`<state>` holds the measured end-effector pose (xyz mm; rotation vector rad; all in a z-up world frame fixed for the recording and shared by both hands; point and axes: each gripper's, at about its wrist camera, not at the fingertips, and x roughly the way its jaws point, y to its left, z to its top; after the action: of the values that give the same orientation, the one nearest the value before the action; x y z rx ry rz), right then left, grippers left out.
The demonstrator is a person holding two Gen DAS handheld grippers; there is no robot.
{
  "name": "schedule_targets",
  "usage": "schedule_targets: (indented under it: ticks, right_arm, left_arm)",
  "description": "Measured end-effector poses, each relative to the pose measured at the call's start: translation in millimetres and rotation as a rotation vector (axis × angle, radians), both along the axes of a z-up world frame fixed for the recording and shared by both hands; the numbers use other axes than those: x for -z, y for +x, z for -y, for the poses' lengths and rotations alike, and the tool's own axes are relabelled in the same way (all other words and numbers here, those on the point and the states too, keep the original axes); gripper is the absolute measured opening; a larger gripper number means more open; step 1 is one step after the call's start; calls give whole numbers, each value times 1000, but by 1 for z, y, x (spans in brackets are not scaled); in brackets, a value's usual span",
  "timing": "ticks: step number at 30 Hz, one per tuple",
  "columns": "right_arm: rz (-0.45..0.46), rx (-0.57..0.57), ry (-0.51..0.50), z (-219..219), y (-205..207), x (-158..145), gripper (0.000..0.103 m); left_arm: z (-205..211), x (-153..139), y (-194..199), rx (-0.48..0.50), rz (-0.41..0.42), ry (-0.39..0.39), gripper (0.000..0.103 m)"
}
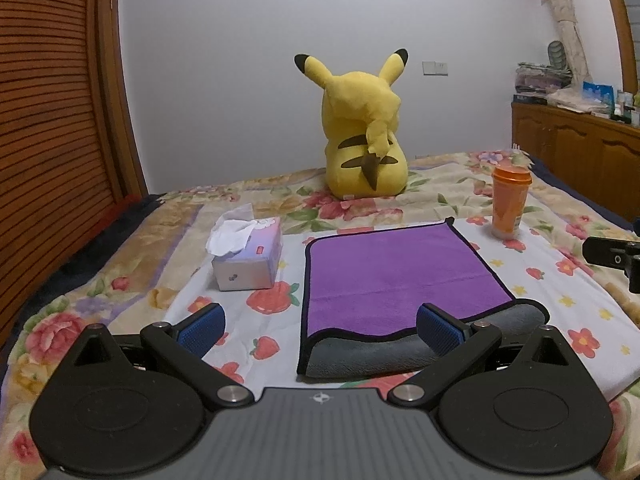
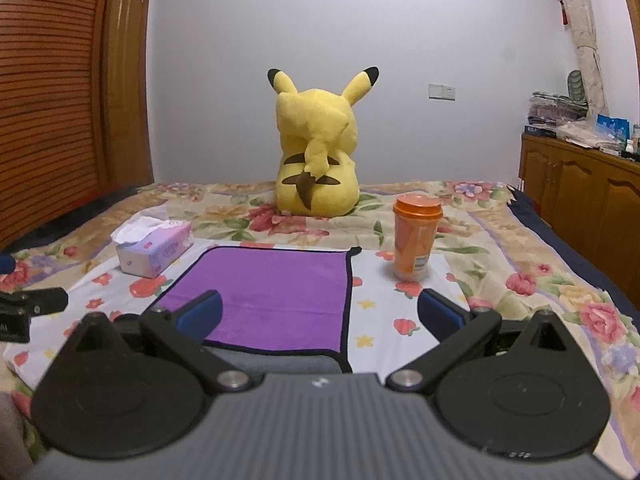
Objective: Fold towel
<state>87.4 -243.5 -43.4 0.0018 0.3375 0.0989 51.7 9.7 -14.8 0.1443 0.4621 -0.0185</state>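
A purple towel (image 1: 400, 276) with a black hem lies flat on the bed, its near edge turned over to show a grey underside (image 1: 360, 356). It also shows in the right wrist view (image 2: 276, 296). My left gripper (image 1: 320, 330) is open and empty, its jaws straddling the towel's near left corner, just above the cloth. My right gripper (image 2: 320, 314) is open and empty, straddling the towel's near right corner. The right gripper's tip shows at the right edge of the left wrist view (image 1: 612, 258).
A tissue box (image 1: 246, 258) sits left of the towel. An orange lidded cup (image 1: 509, 202) stands at its far right corner. A yellow Pikachu plush (image 1: 362, 140) sits behind. The flowered bedspread (image 1: 120, 280) covers the bed; wooden cabinets (image 1: 580, 152) stand at right.
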Motion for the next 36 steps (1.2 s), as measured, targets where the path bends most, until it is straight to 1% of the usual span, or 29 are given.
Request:
schedule_targets:
  ticks: [7,11,19,26,36]
  right_arm:
    - [-41,-20,-34,-5,15,5,103]
    - [-47,-25,-51,-6,24,6,103]
    - [-86,-42,-63,-5,41,13,103]
    - [-138,-86,-76,-9,59,20,103]
    - [-254,-126,-91,-9,85,37,103]
  left_arm:
    - [-2,5,15,6,-40,5,103]
    - [-3,10,25,18,-57,15,103]
    - [-8,19,45,29,-91,15,103]
    - [-15,29,67,39,-156,-3,103]
    - [-27,43,96,44,-227,-40,95]
